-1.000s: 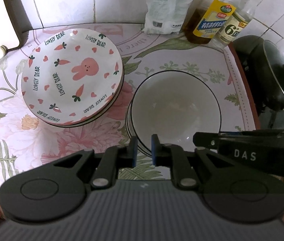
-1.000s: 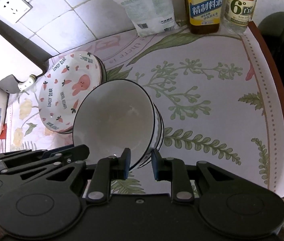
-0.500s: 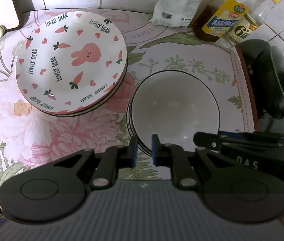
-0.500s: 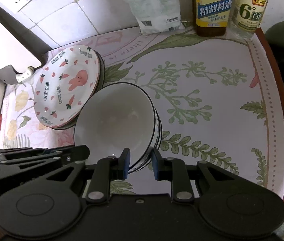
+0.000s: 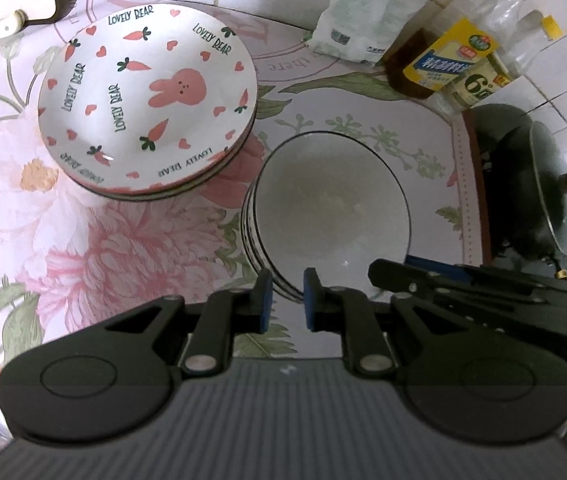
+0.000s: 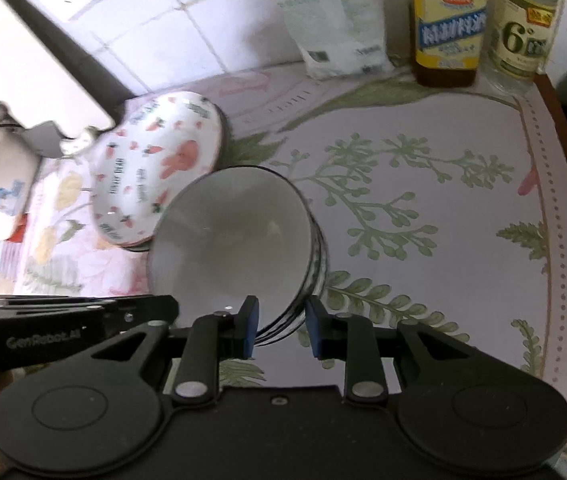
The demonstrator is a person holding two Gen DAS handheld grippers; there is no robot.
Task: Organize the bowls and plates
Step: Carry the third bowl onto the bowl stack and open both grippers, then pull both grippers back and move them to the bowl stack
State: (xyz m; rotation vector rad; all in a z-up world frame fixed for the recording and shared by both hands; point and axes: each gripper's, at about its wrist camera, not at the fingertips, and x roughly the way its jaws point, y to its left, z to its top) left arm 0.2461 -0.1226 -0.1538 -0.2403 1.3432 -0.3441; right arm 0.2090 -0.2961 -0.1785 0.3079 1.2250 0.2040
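On the floral-clothed counter [image 5: 131, 240] we note a stack of white bowls [image 5: 331, 216], dark-rimmed, just beside a stack of rabbit-print plates [image 5: 147, 104]. Left gripper [image 5: 286, 306]: blue pads a narrow gap apart at the stack's near rim, which sits in the gap; contact unclear. Right gripper [image 6: 281, 330]: jaws have just been opening, rim between them, pads clear of it.

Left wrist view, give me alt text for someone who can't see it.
A stack of white bowls with dark rims sits on a floral tablecloth, its near rim between the slightly parted fingers of the left gripper. Beside it is a stack of bunny-and-carrot plates; the right gripper reaches in alongside, with bottles and a white packet against the tiled wall.
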